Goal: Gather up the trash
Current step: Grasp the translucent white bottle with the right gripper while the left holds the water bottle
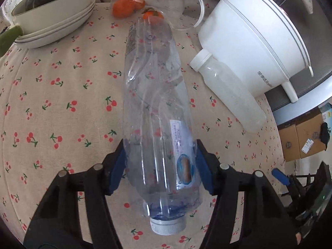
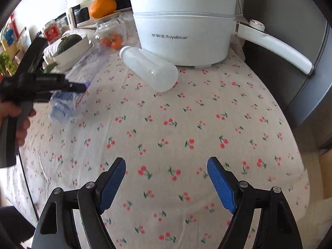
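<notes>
My left gripper is shut on a clear crushed plastic water bottle, its white cap pointing toward the camera, and holds it just above the cherry-print tablecloth. The same bottle and left gripper show at the left of the right wrist view. A frosted white plastic bottle lies on its side against the white electric pot; it also shows in the right wrist view. My right gripper is open and empty above the cloth, well short of the frosted bottle.
A white Royalstar electric pot with a long handle stands at the back. A glass jar with small oranges and stacked bowls holding a green squash stand behind the bottle. Cardboard boxes sit past the table's right edge.
</notes>
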Demonstrator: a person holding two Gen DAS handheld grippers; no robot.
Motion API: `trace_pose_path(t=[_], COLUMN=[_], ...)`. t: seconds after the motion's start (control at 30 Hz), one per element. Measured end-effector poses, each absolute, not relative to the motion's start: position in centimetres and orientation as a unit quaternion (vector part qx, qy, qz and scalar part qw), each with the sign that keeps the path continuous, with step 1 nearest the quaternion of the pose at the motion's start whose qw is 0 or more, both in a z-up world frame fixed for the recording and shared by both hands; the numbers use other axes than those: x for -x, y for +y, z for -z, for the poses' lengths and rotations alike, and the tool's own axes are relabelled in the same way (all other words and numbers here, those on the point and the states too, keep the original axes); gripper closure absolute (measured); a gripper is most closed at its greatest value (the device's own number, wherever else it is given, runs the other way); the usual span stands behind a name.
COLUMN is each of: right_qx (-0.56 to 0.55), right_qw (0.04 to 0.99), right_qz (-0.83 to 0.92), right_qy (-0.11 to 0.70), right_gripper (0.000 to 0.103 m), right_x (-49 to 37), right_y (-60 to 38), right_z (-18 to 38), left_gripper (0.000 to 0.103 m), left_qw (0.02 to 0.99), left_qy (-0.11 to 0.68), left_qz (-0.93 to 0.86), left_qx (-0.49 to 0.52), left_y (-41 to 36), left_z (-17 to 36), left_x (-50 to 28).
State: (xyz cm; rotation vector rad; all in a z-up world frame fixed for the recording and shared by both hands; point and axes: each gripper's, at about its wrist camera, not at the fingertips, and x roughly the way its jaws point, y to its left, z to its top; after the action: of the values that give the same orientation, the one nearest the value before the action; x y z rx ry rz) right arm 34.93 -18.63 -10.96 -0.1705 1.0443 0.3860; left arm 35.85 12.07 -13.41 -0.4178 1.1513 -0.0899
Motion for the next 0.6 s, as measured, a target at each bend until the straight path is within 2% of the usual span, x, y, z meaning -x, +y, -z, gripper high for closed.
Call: trace_pose_path(t=[0.27, 0.5, 0.57, 0.6], right_qx=[0.014, 0.002, -0.009, -0.008], right_qw=[0.866, 0.868, 0.864, 0.868], right_qz=[-0.215, -0.241, -0.237, -0.234], right_qy=[0.451, 0.434, 0.445, 0.439], right_gripper=[0.021, 0.021, 0.026, 0.033], right_x=[-42.9, -45.2, -45.5, -45.3], right_y=[-17.0, -15.0, -14.6, -14.5], right_z=[12.2, 13.5, 13.9, 13.7], left_gripper=[0.041, 0.041, 0.041, 0.041], left_qw=[0.833, 0.836, 0.838, 0.838], left_qy=[0.510, 0.503, 0.500, 0.501], left_qz=[0.083, 0.092, 0.093, 0.092], left_qx=[0.198, 0.200, 0.198, 0.198], left_y=[15.4, 15.9, 15.6, 15.6], left_z=[13.2, 13.1, 13.1, 13.1], left_x=[-31.4, -30.0, -29.7, -29.5])
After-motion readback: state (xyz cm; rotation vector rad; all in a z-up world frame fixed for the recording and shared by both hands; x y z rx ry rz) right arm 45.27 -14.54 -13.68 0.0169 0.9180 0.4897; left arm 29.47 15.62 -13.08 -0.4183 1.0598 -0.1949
